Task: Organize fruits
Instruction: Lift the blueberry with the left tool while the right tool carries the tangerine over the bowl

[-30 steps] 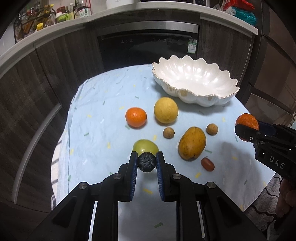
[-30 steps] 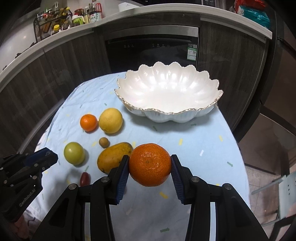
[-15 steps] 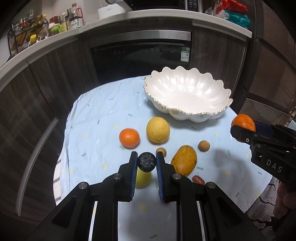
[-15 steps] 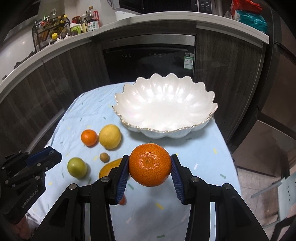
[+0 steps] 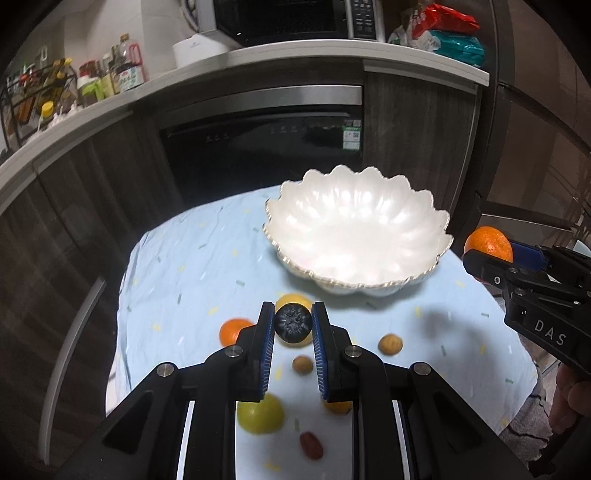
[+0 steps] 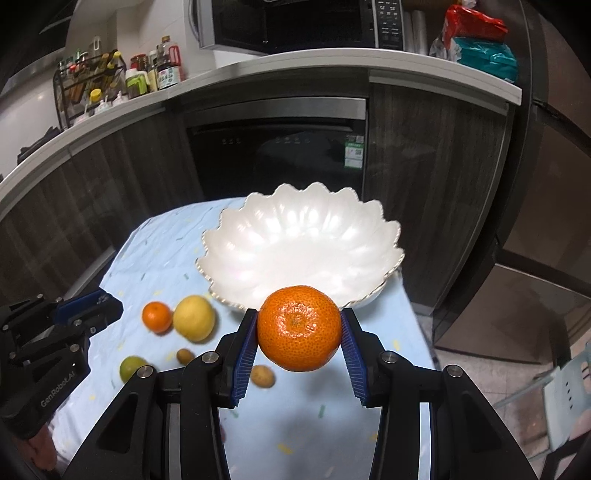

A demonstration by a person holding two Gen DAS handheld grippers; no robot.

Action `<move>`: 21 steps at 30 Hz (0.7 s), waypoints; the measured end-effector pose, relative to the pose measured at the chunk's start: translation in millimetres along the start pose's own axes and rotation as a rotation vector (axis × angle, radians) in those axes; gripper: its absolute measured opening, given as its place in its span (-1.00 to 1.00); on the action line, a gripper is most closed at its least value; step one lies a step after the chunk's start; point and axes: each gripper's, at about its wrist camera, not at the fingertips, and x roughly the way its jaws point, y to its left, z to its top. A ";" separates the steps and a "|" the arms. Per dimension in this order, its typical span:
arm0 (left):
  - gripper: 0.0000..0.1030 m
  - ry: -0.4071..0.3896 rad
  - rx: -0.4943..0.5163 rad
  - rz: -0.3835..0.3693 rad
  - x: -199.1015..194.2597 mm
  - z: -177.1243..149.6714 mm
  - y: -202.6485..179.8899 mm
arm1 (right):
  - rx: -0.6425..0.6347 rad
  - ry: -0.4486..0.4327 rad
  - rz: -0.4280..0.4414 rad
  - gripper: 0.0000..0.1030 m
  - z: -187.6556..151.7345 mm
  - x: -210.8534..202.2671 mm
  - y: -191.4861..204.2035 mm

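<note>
My left gripper [image 5: 293,326] is shut on a small dark blueberry [image 5: 293,324], held above the table short of the white scalloped bowl [image 5: 354,236]. My right gripper [image 6: 299,328] is shut on a large orange [image 6: 299,328], held in front of the bowl's [image 6: 299,243] near rim; the orange also shows at the right of the left wrist view [image 5: 488,245]. On the blue cloth lie a yellow citrus [image 6: 194,318], a small orange [image 6: 157,315], a green fruit [image 6: 131,367], two small brown fruits [image 6: 263,374] and a red one [image 5: 311,445].
The round table [image 5: 177,273] has a light blue cloth and stands before dark cabinets and an oven [image 5: 266,147]. A counter above carries bottles [image 6: 96,85], a microwave [image 6: 295,22] and bags [image 6: 476,40]. The bowl is empty.
Both grippers rose and moved forward toward the bowl, each still holding its fruit. The loose fruits now sit lower in both views.
</note>
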 end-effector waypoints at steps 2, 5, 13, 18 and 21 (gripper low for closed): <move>-0.60 -0.005 0.005 -0.008 2.5 5.3 -3.2 | 0.002 -0.005 -0.009 -0.14 3.1 1.0 -4.3; -0.60 -0.012 0.016 -0.019 7.5 13.8 -8.9 | 0.006 -0.009 -0.022 -0.14 8.1 4.1 -11.0; -0.60 -0.013 0.038 -0.051 28.3 34.4 -15.3 | 0.009 -0.027 -0.043 -0.14 22.4 14.7 -25.0; -0.60 -0.020 0.043 -0.062 42.3 45.0 -15.9 | 0.004 -0.032 -0.047 -0.14 31.4 25.3 -28.6; -0.60 -0.014 0.039 -0.071 53.6 50.5 -14.6 | 0.003 -0.031 -0.047 -0.14 34.8 32.2 -29.8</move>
